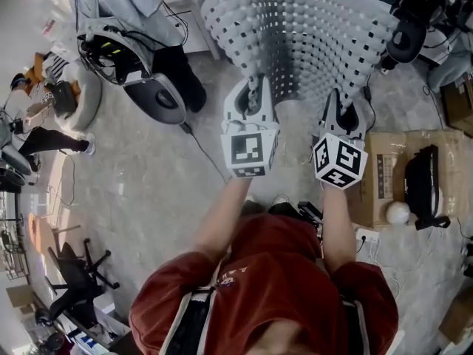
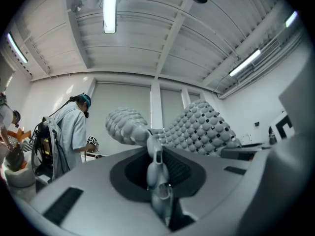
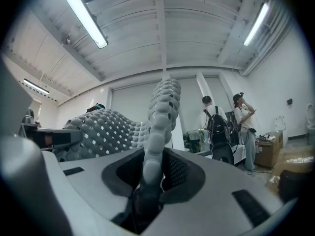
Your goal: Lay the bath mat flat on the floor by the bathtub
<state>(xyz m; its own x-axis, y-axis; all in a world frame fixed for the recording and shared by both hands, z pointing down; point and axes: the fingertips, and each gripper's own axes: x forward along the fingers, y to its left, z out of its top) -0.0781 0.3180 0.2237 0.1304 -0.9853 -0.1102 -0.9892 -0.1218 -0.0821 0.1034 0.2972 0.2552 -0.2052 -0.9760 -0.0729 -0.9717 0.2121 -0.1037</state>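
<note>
Two grippers in head view: my left gripper (image 1: 251,102) & right gripper (image 1: 341,113) hold the bath mat (image 1: 295,28) up, off the floor (image 1: 148,176). Left gripper view: jaws pinch mat edge. Right gripper view: jaws pinch mat edge too.

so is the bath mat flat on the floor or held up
Held up: the bath mat bows in the air, its edge clamped by the left gripper and right gripper.

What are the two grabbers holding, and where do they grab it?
The bath mat. The left gripper and the right gripper each pinch its edge nearest the person, at two separate spots side by side.
</note>
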